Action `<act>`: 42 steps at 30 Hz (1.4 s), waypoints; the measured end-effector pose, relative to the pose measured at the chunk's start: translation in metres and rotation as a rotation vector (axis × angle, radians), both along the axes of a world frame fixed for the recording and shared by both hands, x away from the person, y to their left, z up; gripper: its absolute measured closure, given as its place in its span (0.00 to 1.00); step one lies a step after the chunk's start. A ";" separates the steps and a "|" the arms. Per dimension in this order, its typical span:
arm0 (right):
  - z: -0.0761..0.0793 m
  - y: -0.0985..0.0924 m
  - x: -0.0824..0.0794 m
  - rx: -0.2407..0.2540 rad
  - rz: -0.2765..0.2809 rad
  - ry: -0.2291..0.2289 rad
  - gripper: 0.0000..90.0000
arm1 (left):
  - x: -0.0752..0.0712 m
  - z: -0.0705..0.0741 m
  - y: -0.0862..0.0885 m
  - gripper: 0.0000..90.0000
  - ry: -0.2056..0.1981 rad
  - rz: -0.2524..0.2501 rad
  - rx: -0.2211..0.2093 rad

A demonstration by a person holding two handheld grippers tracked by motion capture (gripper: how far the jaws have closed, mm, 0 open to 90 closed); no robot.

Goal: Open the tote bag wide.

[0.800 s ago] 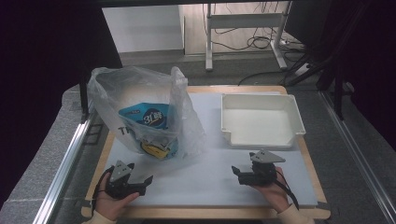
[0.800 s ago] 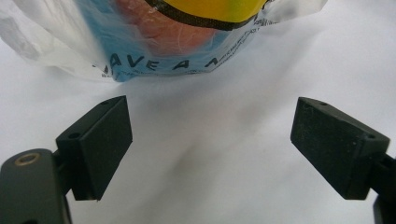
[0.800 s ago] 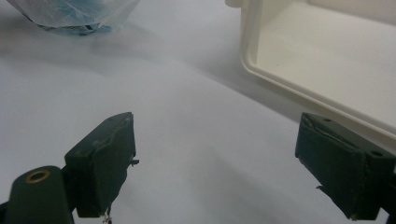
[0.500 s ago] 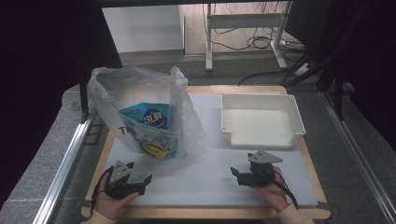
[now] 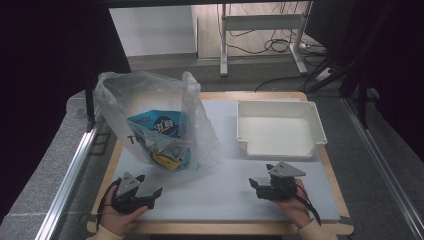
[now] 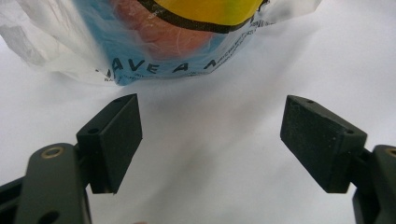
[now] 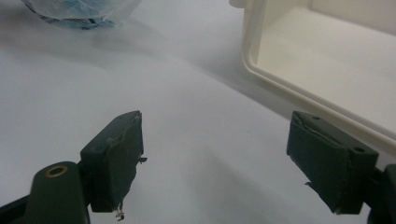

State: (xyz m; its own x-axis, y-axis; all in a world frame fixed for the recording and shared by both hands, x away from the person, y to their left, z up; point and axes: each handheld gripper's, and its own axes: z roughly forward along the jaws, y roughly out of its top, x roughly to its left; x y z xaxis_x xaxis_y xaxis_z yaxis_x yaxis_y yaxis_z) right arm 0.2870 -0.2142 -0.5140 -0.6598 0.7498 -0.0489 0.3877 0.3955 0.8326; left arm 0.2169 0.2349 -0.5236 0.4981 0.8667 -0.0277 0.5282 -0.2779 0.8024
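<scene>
A clear plastic bag stands at the left of the white mat and holds a blue snack packet with yellow print. In the left gripper view the bag lies just ahead of the jaws. My left gripper rests on the mat below the bag, held by a hand, open and empty. The right gripper rests near the front right, also open with nothing between its pads. An empty white tray sits behind it, and its rim shows at the upper right of the right gripper view.
The white mat covers a wooden board. Metal rails run along both sides of the table. Beyond the far edge are a desk frame and cables on the floor.
</scene>
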 end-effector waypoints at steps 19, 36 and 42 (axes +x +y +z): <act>-0.001 -0.002 0.002 0.002 0.003 -0.002 0.24 | -0.003 0.019 0.005 0.25 -0.037 0.008 -0.022; 0.001 -0.001 0.001 0.011 -0.024 -0.011 0.25 | -0.008 0.063 0.028 0.27 -0.062 0.039 -0.098; 0.001 -0.002 -0.001 0.018 -0.033 -0.005 0.25 | -0.009 0.078 0.034 0.29 -0.096 0.046 -0.122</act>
